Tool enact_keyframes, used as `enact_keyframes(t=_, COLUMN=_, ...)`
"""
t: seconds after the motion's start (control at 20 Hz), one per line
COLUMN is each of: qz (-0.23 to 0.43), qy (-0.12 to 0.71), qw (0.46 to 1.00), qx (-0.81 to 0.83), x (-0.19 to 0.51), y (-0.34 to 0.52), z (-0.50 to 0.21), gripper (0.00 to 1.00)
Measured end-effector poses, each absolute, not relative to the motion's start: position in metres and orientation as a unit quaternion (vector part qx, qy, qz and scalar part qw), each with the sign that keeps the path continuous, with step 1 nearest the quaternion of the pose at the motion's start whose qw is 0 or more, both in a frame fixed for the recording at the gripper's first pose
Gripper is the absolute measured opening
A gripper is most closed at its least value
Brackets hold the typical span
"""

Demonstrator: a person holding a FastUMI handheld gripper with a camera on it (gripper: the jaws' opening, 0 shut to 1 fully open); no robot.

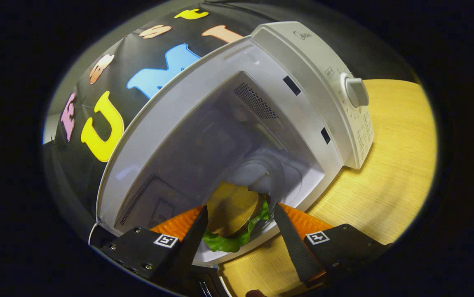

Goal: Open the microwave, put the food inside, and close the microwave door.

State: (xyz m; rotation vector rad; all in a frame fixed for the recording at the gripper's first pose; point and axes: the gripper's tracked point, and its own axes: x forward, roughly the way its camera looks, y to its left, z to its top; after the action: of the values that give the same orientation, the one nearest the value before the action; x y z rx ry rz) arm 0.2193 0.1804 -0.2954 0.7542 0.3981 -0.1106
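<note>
The white microwave (pixel 303 74) stands open on a wooden table, and I look into its grey cavity (pixel 195 152). A glass turntable (pixel 261 169) lies on the cavity floor. The food is a burger (pixel 233 208) with a brown bun and green lettuce. It sits tilted between my two black fingers at the cavity's front lip, its lettuce hanging over the white edge. My gripper (pixel 241 208) is shut on the burger, one finger at each side of the bun.
The control panel with a round knob (pixel 356 91) runs along the microwave's right side. The light wooden table (pixel 393 165) stretches out to the right of the microwave. A dark edge of the open door (pixel 97 239) shows beside the left finger.
</note>
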Motion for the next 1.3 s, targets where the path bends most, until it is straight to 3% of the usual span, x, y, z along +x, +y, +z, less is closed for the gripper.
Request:
enact_keyframes(t=0.5, qz=-0.015, qy=0.201, qw=0.933, qx=0.299, x=0.162, y=0.170, z=-0.236, gripper=0.97)
enact_keyframes(t=1.3, qz=0.156, qy=0.128, qw=0.965, qx=0.169, x=0.048, y=0.205, z=-0.094, gripper=0.97)
